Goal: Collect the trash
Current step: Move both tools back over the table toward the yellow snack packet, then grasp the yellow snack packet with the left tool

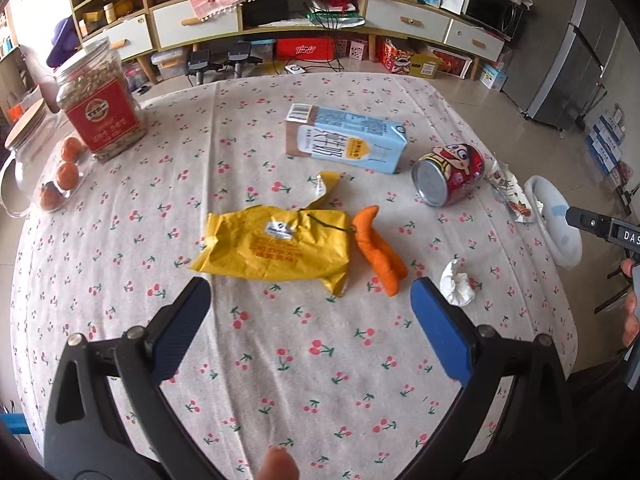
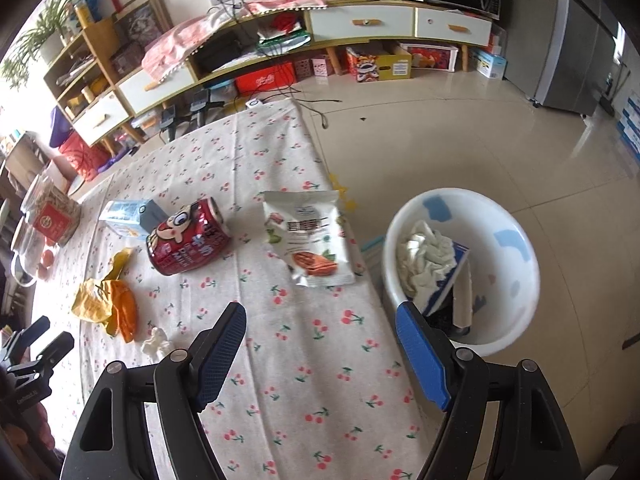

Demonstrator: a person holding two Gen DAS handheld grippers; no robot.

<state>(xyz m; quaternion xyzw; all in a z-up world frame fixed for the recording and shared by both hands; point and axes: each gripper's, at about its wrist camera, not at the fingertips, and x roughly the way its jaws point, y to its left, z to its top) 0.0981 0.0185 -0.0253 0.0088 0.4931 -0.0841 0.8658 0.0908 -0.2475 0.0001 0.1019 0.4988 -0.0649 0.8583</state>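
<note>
**Both grippers hover empty over the littered bench**

Left wrist view: the left gripper (image 1: 310, 300) hangs above the cherry-print bench (image 1: 320, 380), its fingers (image 1: 182, 332) spread wide with nothing between them. Just beyond them, at 12 o'clock, lies the yellow wrapper (image 1: 276, 248), with the orange peel (image 1: 376, 250) touching its right edge. A crumpled tissue (image 1: 456, 286) sits at 2 o'clock, just beside the right finger. Farther off at 1 o'clock lie the blue milk carton (image 1: 344, 138) and the red can (image 1: 448, 178), both on their sides. A seed jar (image 1: 98, 100) stands at 10 o'clock, with tangerines (image 1: 66, 174) near it. The white basin (image 1: 556, 224) shows past the bench edge at 3 o'clock.

Right wrist view: the right gripper (image 2: 320, 332) also has its fingers (image 2: 218, 352) apart and empty. The white snack packet (image 2: 310, 236) lies at 12 o'clock near the bench edge, the can at 10 o'clock. The basin stands on the floor (image 2: 500, 128) at 2 o'clock, holding crumpled paper (image 2: 424, 256) and a flattened carton (image 2: 446, 280).
</note>
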